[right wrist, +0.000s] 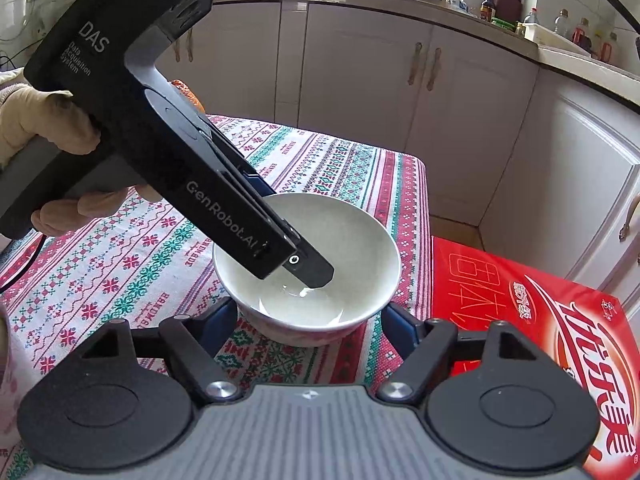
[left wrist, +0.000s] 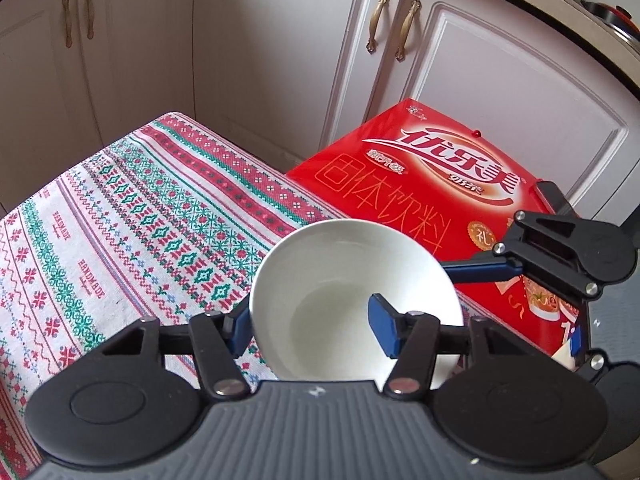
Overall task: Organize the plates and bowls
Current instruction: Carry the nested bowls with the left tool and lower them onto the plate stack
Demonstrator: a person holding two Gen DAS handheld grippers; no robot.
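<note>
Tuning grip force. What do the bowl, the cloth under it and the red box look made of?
Bowl: probably glazed ceramic; smooth white, glossy highlights inside.
Cloth: woven fabric; visible weave and stitched-look red and green pattern, matte.
Box: likely coated cardboard; printed red faces with a slight sheen and sharp folded edges.

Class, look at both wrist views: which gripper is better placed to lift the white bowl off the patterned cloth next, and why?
Left. The left gripper is already shut on the white bowl's rim, one finger inside and one outside. The right gripper merely straddles the bowl's base, pads apparently not pressing.
</note>
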